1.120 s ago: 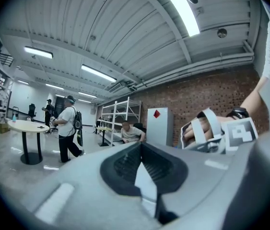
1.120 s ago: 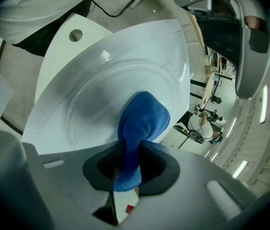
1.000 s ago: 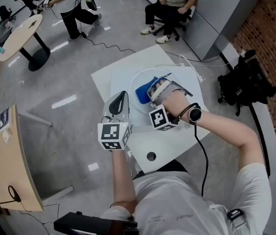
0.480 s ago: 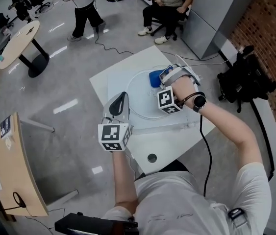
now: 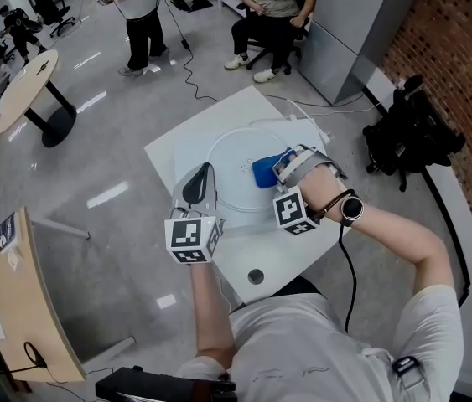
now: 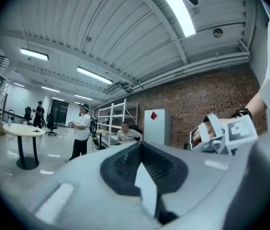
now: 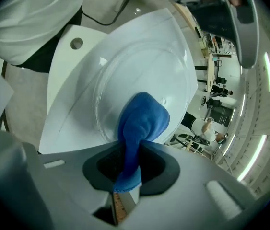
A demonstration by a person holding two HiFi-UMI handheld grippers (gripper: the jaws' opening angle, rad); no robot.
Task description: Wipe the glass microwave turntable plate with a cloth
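Right tongs (image 5: 276, 171): pinching a blue cloth (image 7: 142, 119). A soft, rounded wad of it sticks out past the tips, and a short tail hangs back between the jaws.
Left tongs (image 5: 200, 184): pressed together with nothing between them. They are held up off the bench (image 5: 279, 249) and aimed out across the room, not at the work.
Plate (image 5: 229, 159): lies flat on the white bench, right under and ahead of the right tongs' tips. It is just beyond the left tongs, on their right side.
Relation that matters: the wad sits on the glass close to the rim nearest the right tongs, so nearly all the unwiped span lies ahead of those tips, toward the left tongs. The plate is round, so no long axis sets the stroke. The right tongs are the nearer pair, already on the plate.
Plate's look: clear glass with a raised rim ring. The bench's white shows through. I can't tell any smears or wet patches.
Step, as I judge it: mid-wipe, with the next stroke likely a push away from the tips across the centre.
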